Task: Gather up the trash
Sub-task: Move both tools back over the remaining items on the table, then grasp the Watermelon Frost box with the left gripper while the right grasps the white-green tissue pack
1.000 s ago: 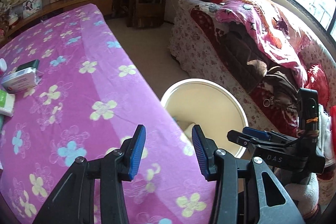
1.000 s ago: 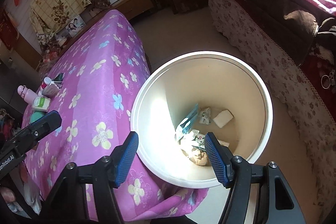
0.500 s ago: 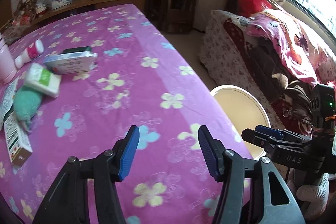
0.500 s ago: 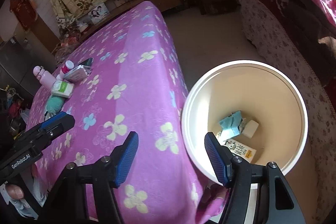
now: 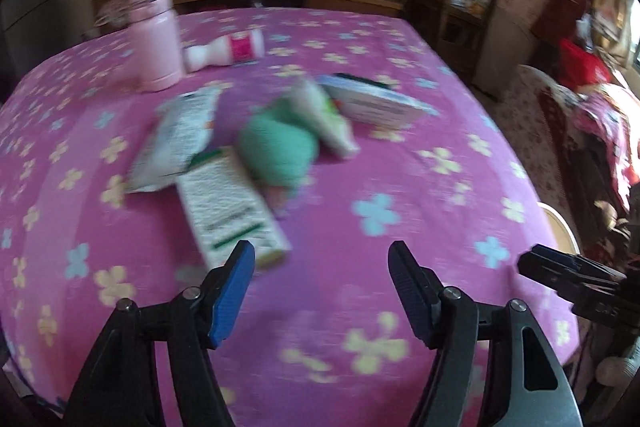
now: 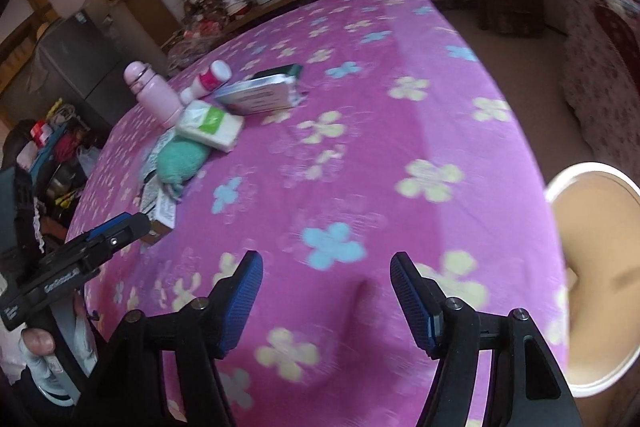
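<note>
Left wrist view shows the trash still to be gathered: a loose heap on the pink flowered worktop [image 5: 420, 187], toward 11 o'clock from the left claw [image 5: 322, 291]. Nearest the claw lies a long white carton with green print [image 5: 230, 207], beside it a crumpled white wrapper [image 5: 176, 139], a teal knitted bundle [image 5: 280, 151], a green-and-white tissue pack [image 5: 324, 119] leaning on it, and a flat white box [image 5: 376, 103] at about 1 o'clock of the heap. A pink bottle [image 5: 154, 35] stands upright at the far side with a small white-and-pink bottle [image 5: 228, 51] lying just beside it; whether those two count as trash cannot be told. The left claw's jaws are opening, with nothing between them, blue pads [image 5: 232, 291] well clear of the carton. In the right wrist view the right claw [image 6: 326, 297] is also spread apart and empty, over bare cloth, and the cream bin [image 6: 592, 267] sits off the worktop's edge at 3 o'clock; its bottom is out of sight, so its contents cannot be judged. As I read it, the collecting is only partly done at best: every piece in the heap remains on the worktop, and both claws look ready for a fresh pick.
</note>
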A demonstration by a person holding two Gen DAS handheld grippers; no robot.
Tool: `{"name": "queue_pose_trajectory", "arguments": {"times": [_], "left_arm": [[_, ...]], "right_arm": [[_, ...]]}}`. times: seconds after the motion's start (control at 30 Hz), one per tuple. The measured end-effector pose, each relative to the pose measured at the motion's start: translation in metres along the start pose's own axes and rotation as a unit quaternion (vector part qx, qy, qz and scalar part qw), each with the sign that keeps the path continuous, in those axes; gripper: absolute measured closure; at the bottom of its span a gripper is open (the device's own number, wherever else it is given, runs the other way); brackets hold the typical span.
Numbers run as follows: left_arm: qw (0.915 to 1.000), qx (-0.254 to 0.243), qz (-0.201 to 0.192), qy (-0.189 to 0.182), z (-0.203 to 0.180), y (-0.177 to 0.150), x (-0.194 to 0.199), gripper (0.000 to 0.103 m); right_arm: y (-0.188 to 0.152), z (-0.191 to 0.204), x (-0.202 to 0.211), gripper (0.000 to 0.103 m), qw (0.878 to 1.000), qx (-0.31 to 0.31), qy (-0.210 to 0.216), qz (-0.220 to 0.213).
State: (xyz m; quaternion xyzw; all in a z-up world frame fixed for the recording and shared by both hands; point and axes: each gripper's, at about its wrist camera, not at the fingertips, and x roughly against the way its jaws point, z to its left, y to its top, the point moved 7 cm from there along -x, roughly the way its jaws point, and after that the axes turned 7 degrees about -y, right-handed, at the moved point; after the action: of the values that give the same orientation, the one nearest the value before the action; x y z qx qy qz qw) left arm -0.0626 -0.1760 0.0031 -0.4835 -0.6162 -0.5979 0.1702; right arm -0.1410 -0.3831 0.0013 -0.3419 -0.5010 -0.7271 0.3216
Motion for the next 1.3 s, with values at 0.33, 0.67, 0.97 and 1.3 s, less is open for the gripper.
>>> {"name": "queue_pose_trajectory", "arguments": {"times": [0.33, 0.67, 0.97, 1.3], "left_arm": [[0.997, 0.066, 0.012, 0.04, 0.055, 0.015, -0.036, 0.028], [0.9972, 0.062, 0.035, 0.022, 0.065, 0.02, -0.053, 0.038], [0.9976, 0.033, 0.057, 0.023, 0.087, -0.001, -0.03, 0.038], [0.9976, 0.036, 0.055, 0.02, 0.09, -0.001, -0.032, 0.039]], "right_arm": [[0.036, 0.074, -0.043, 0.032, 0.997, 0.076, 0.028, 0.01], [0.081, 0.109, -0.08, 0.031, 0.992, 0.112, 0.051, -0.004], [0.113, 0.142, -0.118, 0.029, 0.98, 0.19, 0.054, -0.009], [0.132, 0.153, -0.157, 0.031, 0.979, 0.158, 0.127, 0.028]]}}
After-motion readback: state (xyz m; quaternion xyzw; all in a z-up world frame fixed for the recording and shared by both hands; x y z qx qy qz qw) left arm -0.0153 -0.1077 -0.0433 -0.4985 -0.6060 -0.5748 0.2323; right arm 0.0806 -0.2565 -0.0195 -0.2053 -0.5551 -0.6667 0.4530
